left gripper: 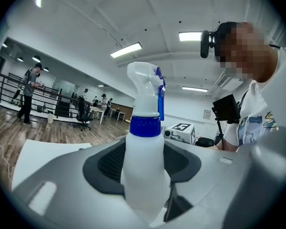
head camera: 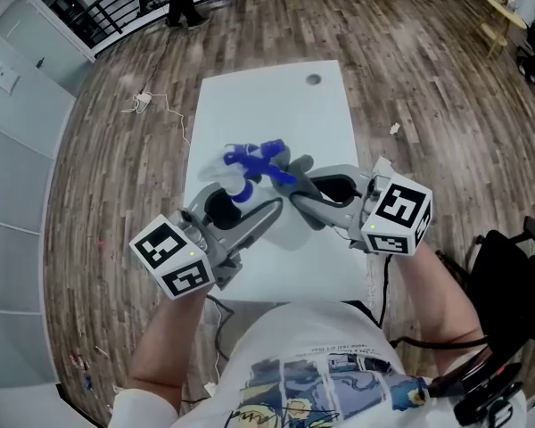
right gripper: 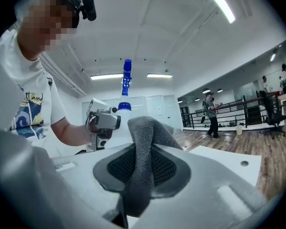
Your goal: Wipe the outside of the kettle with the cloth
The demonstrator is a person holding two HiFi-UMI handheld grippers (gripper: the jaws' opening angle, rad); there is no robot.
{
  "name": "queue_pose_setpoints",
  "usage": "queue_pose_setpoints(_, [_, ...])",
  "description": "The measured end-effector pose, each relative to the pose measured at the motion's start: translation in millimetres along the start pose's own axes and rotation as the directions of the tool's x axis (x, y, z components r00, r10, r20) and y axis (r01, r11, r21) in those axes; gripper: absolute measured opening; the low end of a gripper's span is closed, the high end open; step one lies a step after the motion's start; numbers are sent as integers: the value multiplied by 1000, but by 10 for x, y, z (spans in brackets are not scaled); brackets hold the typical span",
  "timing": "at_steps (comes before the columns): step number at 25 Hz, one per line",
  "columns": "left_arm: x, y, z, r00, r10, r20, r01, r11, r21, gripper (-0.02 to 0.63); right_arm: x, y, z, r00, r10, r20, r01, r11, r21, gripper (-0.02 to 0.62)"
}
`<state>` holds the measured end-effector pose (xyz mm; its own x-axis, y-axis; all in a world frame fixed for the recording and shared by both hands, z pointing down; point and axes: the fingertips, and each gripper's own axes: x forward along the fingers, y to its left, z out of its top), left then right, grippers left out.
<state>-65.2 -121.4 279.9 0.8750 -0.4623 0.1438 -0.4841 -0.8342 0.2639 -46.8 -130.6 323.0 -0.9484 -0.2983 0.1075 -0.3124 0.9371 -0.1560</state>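
Head view has us holding both grippers close together above the white table (head camera: pixel 276 105), with wood floor (head camera: pixel 116 176) all round it. Our left gripper (head camera: pixel 247 196) is clamped on the white body of a spray bottle (head camera: pixel 257 159). In the left gripper view the bottle stands upright between the jaws, its blue collar and trigger head above them. Our right gripper (head camera: pixel 301 188) pinches the grey cloth (right gripper: pixel 142 147). One fold rises over the pads, the rest hangs below, and the cloth is near the bottle.
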Motion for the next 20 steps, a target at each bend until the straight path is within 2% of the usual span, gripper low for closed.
queue_pose_setpoints(7, [14, -7, 21, 999, 3, 38, -2, 1000, -4, 229, -32, -130, -572, 997, 6, -77, -1, 998, 68, 74])
queue_pose_setpoints(20, [33, -102, 141, 997, 13, 74, -15, 1000, 27, 229, -216, -276, -1606, 972, -37, -234, 85, 976, 201, 74])
